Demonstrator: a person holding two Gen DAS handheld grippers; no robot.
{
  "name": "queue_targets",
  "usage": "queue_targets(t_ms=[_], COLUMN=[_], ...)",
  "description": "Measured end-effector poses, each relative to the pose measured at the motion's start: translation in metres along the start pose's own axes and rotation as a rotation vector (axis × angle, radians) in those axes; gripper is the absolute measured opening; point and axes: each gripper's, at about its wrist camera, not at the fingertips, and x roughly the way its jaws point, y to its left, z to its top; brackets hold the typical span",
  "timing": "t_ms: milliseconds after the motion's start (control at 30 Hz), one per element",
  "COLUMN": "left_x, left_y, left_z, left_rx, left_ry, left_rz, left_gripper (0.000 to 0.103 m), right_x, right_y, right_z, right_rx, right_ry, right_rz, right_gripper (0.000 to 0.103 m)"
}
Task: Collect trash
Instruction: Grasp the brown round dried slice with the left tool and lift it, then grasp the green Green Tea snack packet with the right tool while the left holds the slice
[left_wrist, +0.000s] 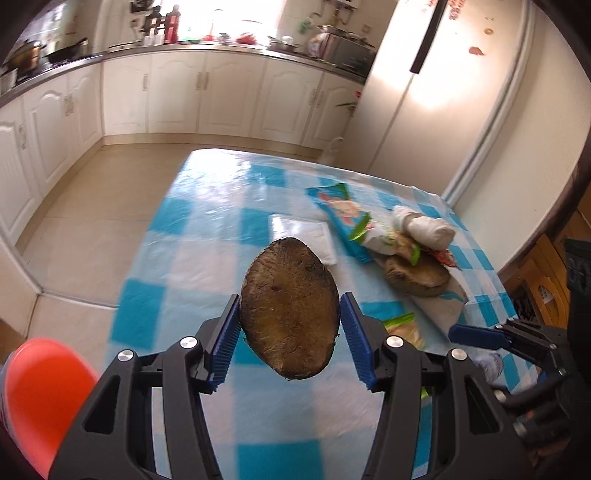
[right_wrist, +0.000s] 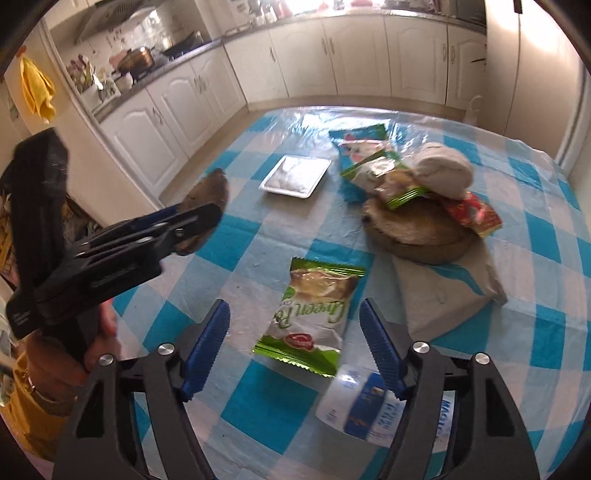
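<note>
Risk: brown oval fibrous husk piece (left_wrist: 290, 308), pinched edge-on in my left gripper (left_wrist: 290, 336) above blue-checked table (left_wrist: 207, 221), could slip. My right gripper (right_wrist: 295, 350) half open, empty, over green snack wrapper (right_wrist: 314, 317); may nudge plastic bottle (right_wrist: 373, 410).

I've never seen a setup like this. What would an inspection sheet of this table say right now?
Surface: blue-and-white checked tablecloth.
Job's things: brown husk piece; green snack wrapper; white foam tray; heap of wrappers on a second husk; plastic bottle.
Clutter: nothing seen.
Grippers: left tongs hold the husk piece; right tongs open above the green wrapper.
Cables: nothing seen.
Surroundings: white kitchen cabinets.
</note>
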Motion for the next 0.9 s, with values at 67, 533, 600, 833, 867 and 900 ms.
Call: queue_targets(t_ms=[67,533,600,833,867,900], left_x=[-0.006,-0.019,-0.021,-0.027,-0.029,-0.031], left_y=[0.009,0.037,0.038,0.041,0.042,0.043], left_z=[-0.005,-0.032,-0.034,-0.043,-0.044,-0.045], left_rx=[-0.016,-0.064,-0.069,-0.081,-0.084,-0.088], left_ry=[-0.003,0.016,0.017,0.021,0.021,0.019], left_rz=[0.015,0.03,0.028,0.025,0.025,0.025], left_gripper=[0.055,0.055,0.055,0.055,0.055,0.055], right_x=[0.01,0.047,0.048,0.044,0.043,0.041], right_y=[0.003,0.009,0.011,0.013,0.013,0.012], right_z=[0.004,0.012,0.01,0.005,0.005,0.005], right_rx=[-0.002,-0.058,-0.079,-0.101,-0.099,-0.093], right_ry=[0.031,0.121,0.116,0.074,0.066,0.053], right_rz=[-0.023,-0.116,-0.143,-0.161,-0.156,-0.151], right_gripper=[0.071,0.054,0.05,0.039,0.039,0.039])
